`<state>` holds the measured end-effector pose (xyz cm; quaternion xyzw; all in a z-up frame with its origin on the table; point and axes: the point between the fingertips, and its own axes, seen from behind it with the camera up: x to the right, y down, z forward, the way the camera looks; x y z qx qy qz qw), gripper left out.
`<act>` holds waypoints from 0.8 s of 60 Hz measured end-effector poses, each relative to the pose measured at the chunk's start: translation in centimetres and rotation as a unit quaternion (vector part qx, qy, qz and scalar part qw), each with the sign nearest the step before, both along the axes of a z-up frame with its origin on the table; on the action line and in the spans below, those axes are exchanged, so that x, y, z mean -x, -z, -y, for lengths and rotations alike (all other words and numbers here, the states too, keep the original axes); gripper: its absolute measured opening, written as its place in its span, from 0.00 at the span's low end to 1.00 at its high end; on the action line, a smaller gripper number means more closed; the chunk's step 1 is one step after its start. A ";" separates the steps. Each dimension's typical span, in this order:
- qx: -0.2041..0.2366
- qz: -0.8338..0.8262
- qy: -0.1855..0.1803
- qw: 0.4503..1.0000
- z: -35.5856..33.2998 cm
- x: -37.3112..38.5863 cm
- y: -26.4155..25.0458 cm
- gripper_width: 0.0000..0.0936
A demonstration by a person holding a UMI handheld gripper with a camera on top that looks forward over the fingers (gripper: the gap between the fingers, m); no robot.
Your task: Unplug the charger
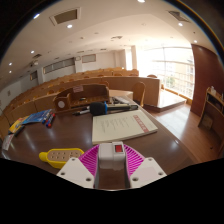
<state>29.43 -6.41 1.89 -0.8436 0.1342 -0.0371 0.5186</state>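
Note:
My gripper [112, 150] is shut on a white charger block [108, 162] with a red label on its top face. Both pink pads [90, 160] press against its sides. The charger sits between the fingers above the dark wooden table [170, 150]. A yellow power strip [62, 155] lies on the table just left of the left finger, apart from the charger. I cannot see the charger's prongs or any cable.
A large open booklet [122, 125] lies just beyond the fingers. A blue item [35, 118] and small objects lie further left. A wooden box [82, 98] stands beyond. Rows of wooden lecture desks fill the background, with windows to the right.

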 end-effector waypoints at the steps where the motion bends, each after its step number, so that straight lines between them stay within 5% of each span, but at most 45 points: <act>1: 0.005 -0.005 0.000 1.000 0.0 0.0 0.0 0.38; 10: 0.038 -0.021 0.001 0.999 0.9 -1.5 -0.6 0.49; 18: 0.048 0.009 0.024 0.998 2.1 -3.0 -0.3 0.91; 48: 0.031 0.094 0.010 0.995 17.6 3.6 -11.7 0.91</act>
